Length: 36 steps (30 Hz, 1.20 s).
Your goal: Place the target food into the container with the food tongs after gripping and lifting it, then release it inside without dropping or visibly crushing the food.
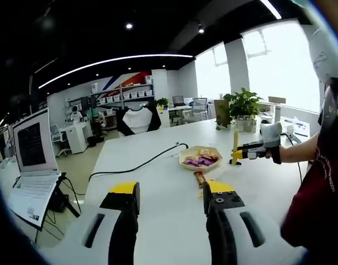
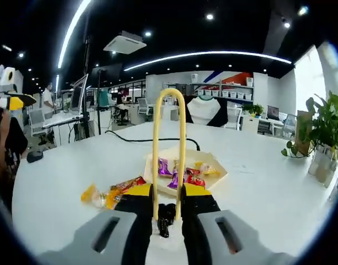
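My left gripper (image 1: 172, 194) is open, with nothing between its jaws, low over the white table (image 1: 147, 193). Just beyond its right jaw lies a wrapped snack (image 1: 199, 178). Past that sits a cream tray (image 1: 186, 160) holding several wrapped candies (image 1: 202, 159). My right gripper (image 1: 256, 148), held in a person's hand, comes in from the right beside the tray. It is shut on yellow tongs (image 1: 234, 144). In the right gripper view the tongs (image 2: 156, 143) rise as a narrow arch from between the shut jaws of that gripper (image 2: 168, 194), in front of the tray (image 2: 216, 178). Loose wrapped snacks (image 2: 115, 193) lie left of the jaws.
A black cable (image 1: 141, 163) runs across the table toward the tray. An open laptop (image 1: 32, 146) stands off the table's left side. Potted plants (image 1: 243, 105) stand at the far end. My left gripper (image 2: 11, 102) shows at the far left of the right gripper view.
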Motion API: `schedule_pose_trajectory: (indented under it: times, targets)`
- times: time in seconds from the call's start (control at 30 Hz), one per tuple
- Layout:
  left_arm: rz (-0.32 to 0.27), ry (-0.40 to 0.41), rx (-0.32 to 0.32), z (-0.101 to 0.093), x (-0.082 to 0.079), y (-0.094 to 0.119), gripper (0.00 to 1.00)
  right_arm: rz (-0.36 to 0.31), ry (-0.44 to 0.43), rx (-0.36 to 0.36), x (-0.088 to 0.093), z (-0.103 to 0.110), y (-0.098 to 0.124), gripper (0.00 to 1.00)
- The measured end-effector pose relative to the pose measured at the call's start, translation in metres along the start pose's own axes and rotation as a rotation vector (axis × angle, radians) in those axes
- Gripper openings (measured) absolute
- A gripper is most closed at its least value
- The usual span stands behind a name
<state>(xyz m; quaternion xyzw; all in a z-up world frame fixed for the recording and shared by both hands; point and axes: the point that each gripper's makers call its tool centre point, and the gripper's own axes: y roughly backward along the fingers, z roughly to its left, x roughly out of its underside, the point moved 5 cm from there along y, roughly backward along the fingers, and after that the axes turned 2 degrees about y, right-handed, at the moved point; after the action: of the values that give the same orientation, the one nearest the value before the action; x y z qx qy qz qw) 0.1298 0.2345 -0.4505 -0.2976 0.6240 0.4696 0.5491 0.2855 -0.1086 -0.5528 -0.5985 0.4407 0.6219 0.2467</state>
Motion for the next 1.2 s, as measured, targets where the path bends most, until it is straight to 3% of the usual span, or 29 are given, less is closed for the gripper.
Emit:
schedule_pose_trajectory:
  times: [0.13, 0.23, 0.43, 0.53, 0.6, 0.63, 0.73, 0.9, 1.1, 1.2]
  targets:
    - [0.008, 0.022, -0.003, 0.002, 0.009, 0.004, 0.48, -0.072, 0.038, 0.024, -0.035, -0.021, -0.014, 0.14]
    - [0.015, 0.019, 0.002, 0.001, 0.012, 0.009, 0.46, -0.142, 0.004, 0.051, -0.07, -0.039, -0.027, 0.14]
    - [0.001, 0.044, -0.024, 0.009, 0.016, 0.02, 0.47, -0.199, 0.025, 0.064, -0.112, -0.048, -0.055, 0.14]
    - [0.005, 0.048, -0.036, 0.012, 0.019, 0.025, 0.47, -0.198, 0.038, 0.053, -0.116, -0.05, -0.075, 0.17]
    - [0.002, 0.053, -0.039, 0.014, 0.02, 0.027, 0.46, -0.149, 0.024, 0.031, -0.11, -0.051, -0.085, 0.21]
    - [0.003, 0.05, -0.042, 0.014, 0.02, 0.027, 0.44, -0.168, 0.026, 0.047, -0.113, -0.061, -0.085, 0.21]
    - [-0.026, 0.083, -0.049, 0.017, 0.019, 0.029, 0.44, -0.22, 0.013, 0.037, -0.127, -0.064, -0.077, 0.22]
    - [-0.012, 0.095, -0.038, 0.016, 0.024, 0.021, 0.46, -0.213, -0.025, -0.004, -0.129, -0.055, -0.064, 0.23]
    - [-0.025, 0.101, -0.006, 0.007, 0.024, 0.007, 0.46, -0.212, -0.032, -0.115, -0.128, -0.026, -0.045, 0.23]
    - [-0.024, 0.098, 0.003, 0.003, 0.025, 0.003, 0.46, -0.223, 0.004, -0.127, -0.128, -0.014, -0.033, 0.24]
